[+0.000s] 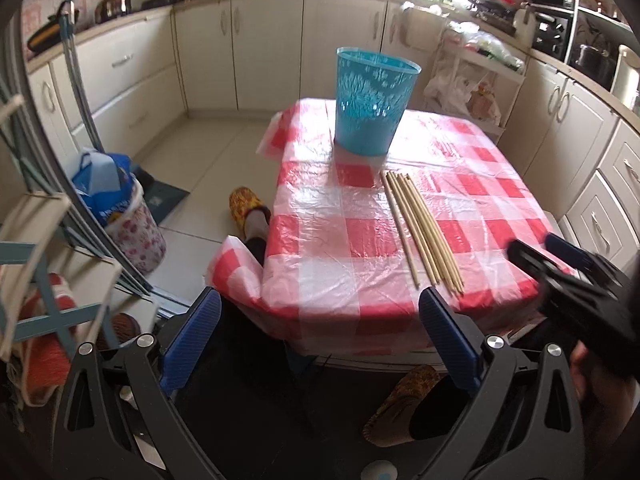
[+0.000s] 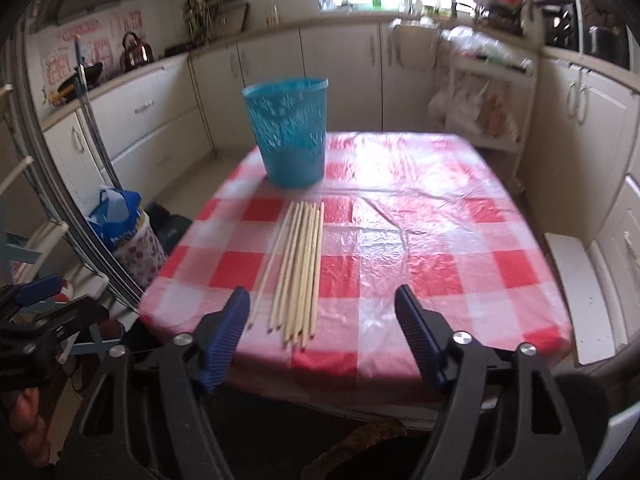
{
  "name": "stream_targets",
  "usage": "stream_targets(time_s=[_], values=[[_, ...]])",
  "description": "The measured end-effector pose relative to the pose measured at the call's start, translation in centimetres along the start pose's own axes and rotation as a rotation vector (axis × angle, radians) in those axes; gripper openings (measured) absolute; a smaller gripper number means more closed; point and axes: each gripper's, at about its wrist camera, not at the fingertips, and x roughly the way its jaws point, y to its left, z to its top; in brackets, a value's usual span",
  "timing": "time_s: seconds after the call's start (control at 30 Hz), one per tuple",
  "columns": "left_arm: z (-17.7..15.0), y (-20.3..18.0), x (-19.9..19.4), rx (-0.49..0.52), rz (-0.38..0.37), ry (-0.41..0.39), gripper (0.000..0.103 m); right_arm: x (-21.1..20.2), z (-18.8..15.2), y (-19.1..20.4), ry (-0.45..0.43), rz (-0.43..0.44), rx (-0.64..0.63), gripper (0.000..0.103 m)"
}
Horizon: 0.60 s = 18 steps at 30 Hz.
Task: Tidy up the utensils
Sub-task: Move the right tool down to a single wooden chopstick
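My right hand-held gripper [image 2: 320,334], spread and empty, should straddle the chopsticks' [image 2: 298,268] near ends, pinching the bundle squarely.

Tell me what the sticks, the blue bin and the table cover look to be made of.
Sticks: probably bamboo or light wood, matte; pale tan, thin, straight, with pointed ends.
Blue bin: plastic, likely moulded; translucent turquoise walls with a lacy pattern that lets light through.
Table cover: thin plastic sheet, glossy; red and white checks, wrinkles and bright glare.
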Motion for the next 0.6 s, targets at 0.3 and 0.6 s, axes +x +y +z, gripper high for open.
stream_targets(time_s=[0.3,0.6], values=[[3.4,-2.0,8.8,0.010,-0.008,0.085,0.095,11.6,4.8,-1.3,0.142,0.045,-0.002,0.034],[6.6,-3.9,14.6,0.024,0.008,0.113,0.095,14.9,5.9,-1.6,0.168,0.022,-0.050,0.024]])
